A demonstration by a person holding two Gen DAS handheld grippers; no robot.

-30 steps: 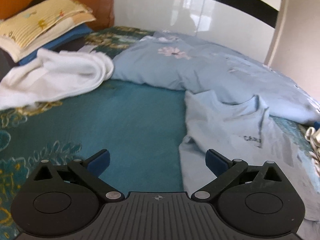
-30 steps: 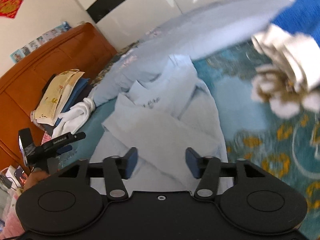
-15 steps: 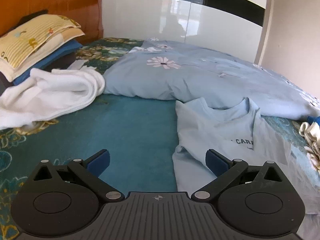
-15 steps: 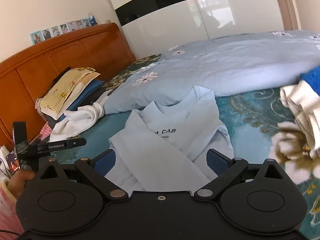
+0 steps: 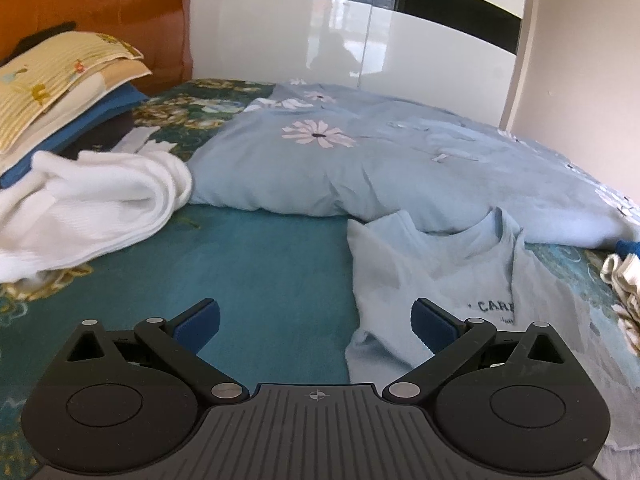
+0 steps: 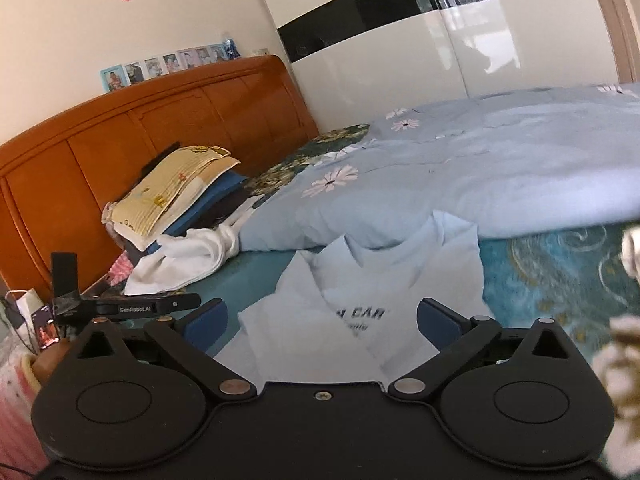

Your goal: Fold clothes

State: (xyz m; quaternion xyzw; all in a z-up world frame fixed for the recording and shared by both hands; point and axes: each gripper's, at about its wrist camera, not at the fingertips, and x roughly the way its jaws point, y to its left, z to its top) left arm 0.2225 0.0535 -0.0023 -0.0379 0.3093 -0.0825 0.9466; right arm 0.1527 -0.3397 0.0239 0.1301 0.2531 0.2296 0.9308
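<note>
Jaws on the right gripper have just been opening and now stand wide with nothing between them. The left gripper is wide apart and empty too. The pale blue shirt lies on the teal bed sheet, part folded, just by the quilt. Both look ready for another fold
</note>
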